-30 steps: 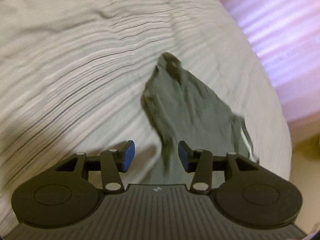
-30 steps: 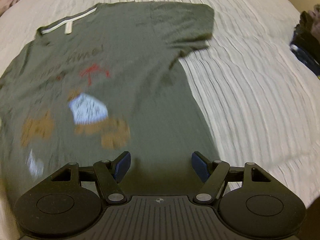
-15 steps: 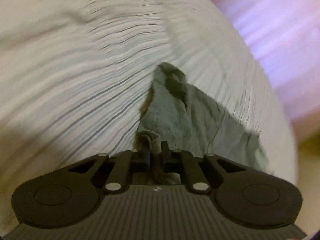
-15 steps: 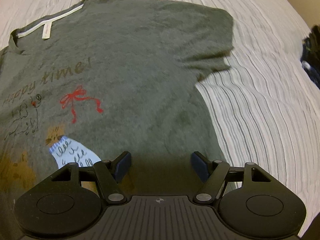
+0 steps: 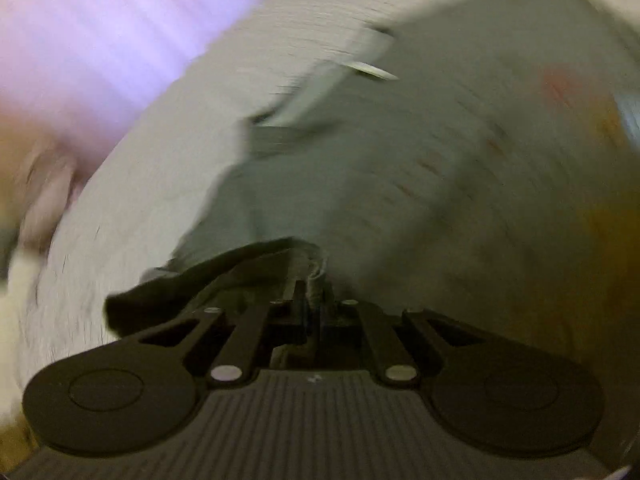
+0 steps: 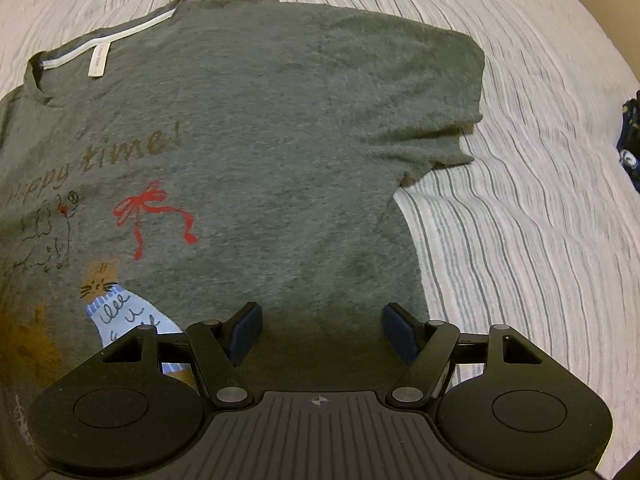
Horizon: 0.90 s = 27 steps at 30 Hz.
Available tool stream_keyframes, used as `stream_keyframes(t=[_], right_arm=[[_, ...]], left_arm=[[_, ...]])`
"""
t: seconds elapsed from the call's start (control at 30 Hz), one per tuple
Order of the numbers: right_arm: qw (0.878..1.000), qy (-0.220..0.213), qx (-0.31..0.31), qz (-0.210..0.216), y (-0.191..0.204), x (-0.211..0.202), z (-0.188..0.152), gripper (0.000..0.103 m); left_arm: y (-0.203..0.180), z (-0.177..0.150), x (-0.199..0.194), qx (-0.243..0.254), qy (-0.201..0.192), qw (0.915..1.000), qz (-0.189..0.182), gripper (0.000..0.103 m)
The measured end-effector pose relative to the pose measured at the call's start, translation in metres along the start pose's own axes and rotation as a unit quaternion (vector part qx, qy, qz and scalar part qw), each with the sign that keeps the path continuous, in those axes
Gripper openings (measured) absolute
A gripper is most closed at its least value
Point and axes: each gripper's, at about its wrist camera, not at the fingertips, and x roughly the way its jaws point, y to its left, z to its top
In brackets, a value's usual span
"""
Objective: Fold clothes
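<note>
Right wrist view: right gripper [image 6: 319,330] hangs over the lower body of the grey t-shirt [image 6: 280,140], jaws wide apart, nothing between the blue pads [image 6: 246,330], not touching cloth as far as visible. Shirt lies flat, print side up, on the striped bedspread [image 6: 520,240]. Long axis runs away from this gripper: hem end near it, collar with white tape and label [image 6: 98,62] far and to the left. Red bow print [image 6: 154,212] and lettering sit mid-shirt, left of the gripper line. Shirt's right side edge is just right of the right pad; its short sleeve [image 6: 432,120] spreads out beyond, further up and right. Dark clothes [image 6: 630,140] at the far right rim, well apart from the shirt.

Left wrist view: heavy motion blur. Left gripper [image 5: 316,300] has jaws together, clamped on a bunched fold of the same grey t-shirt [image 5: 360,184]; a dark flap of cloth drapes over the left finger. Shirt body stretches ahead and to the right of this gripper; pale collar strip [image 5: 372,70] shows far off. Bedspread [image 5: 120,208] lies left, pink blur beyond it, not identifiable.

Judgement: left hand owns the fold, carrying its side across the shirt's width toward the middle. Right hand is nearer the free right edge and sleeve, so that side would fall to it, folding across the long axis line.
</note>
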Motion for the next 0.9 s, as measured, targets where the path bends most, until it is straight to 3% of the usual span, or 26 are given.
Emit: stream_keyframes(t=[0.1, 0.23, 0.37, 0.53, 0.6, 0.67, 0.77, 0.8, 0.83, 0.9], right_arm=[[1.000, -0.001, -0.002, 0.009, -0.005, -0.001, -0.001, 0.071], [0.999, -0.027, -0.014, 0.025, -0.006, -0.007, -0.002, 0.071], [0.997, -0.065, -0.019, 0.030, -0.004, -0.016, 0.012, 0.071], [0.994, -0.089, -0.034, 0.044, 0.007, -0.023, 0.031, 0.071], [0.993, -0.099, -0.045, 0.056, 0.013, -0.026, 0.033, 0.071], [0.989, -0.110, -0.065, 0.072, 0.021, -0.028, 0.030, 0.071], [0.982, -0.122, -0.112, 0.091, 0.045, -0.028, 0.021, 0.068], [0.978, -0.126, -0.130, 0.102, 0.055, -0.027, 0.019, 0.058], [0.975, -0.126, -0.142, 0.119, 0.066, -0.026, 0.017, 0.040], [0.968, -0.123, -0.157, 0.153, 0.087, -0.023, 0.016, 0.037]], left_arm=[[-0.011, -0.003, 0.003, 0.045, 0.003, 0.9990, -0.005, 0.006], [0.011, 0.004, -0.008, -0.031, -0.004, 0.9988, -0.037, 0.013], [0.028, 0.006, -0.027, -0.120, -0.016, 0.9894, -0.081, 0.031], [0.024, -0.002, -0.042, -0.161, -0.002, 0.9795, -0.121, 0.030], [0.032, -0.010, -0.054, -0.201, -0.001, 0.9706, -0.132, 0.027], [0.045, -0.022, -0.066, -0.254, 0.004, 0.9574, -0.138, 0.015], [0.068, -0.046, -0.078, -0.335, 0.032, 0.9344, -0.117, 0.006], [0.076, -0.051, -0.080, -0.358, 0.035, 0.9267, -0.110, 0.004], [0.084, -0.056, -0.082, -0.379, 0.038, 0.9188, -0.104, 0.003], [0.094, -0.056, -0.079, -0.402, 0.023, 0.9102, -0.097, 0.003]])
